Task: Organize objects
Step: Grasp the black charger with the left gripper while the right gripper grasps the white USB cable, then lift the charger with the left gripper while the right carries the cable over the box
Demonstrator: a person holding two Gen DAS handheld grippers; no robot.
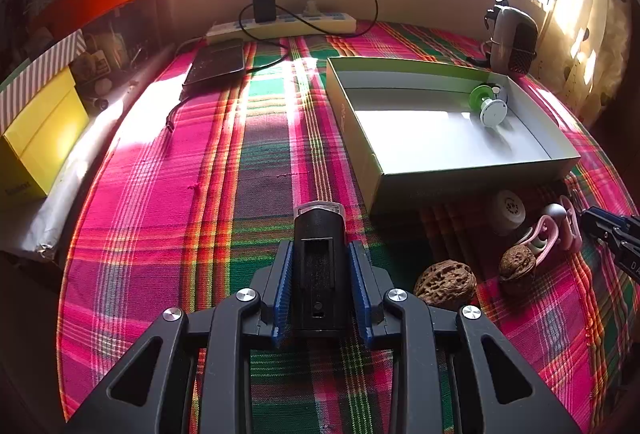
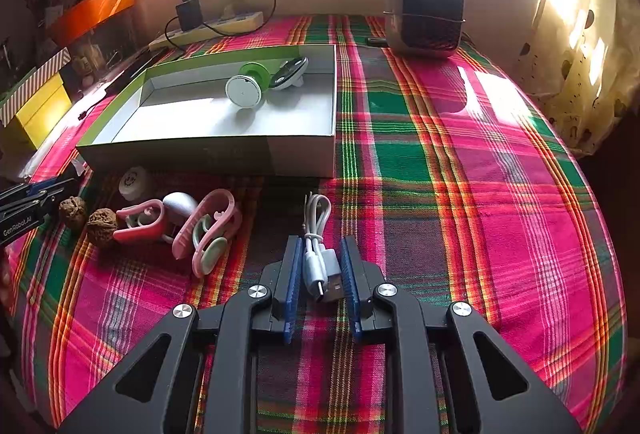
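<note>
My left gripper (image 1: 320,254) is shut on a black box-shaped device (image 1: 319,266) with a clear front edge, held over the plaid cloth. My right gripper (image 2: 320,254) has its blue pads either side of a coiled white USB cable (image 2: 319,250) lying on the cloth. The open green-sided box (image 1: 472,173) holds a green and white spool (image 1: 489,101). It also shows in the right wrist view (image 2: 208,153), with the spool (image 2: 246,85) and a grey piece (image 2: 290,71). Two walnuts (image 1: 446,284), pink clips (image 2: 208,226) and a white round piece (image 2: 134,181) lie before the box.
A grey speaker-like device (image 2: 426,13) stands at the back right. A power strip with a black charger (image 1: 280,23) lies along the back wall. A dark tablet (image 1: 218,61) lies at back left. Yellow and orange boxes (image 1: 40,137) stand off the left edge.
</note>
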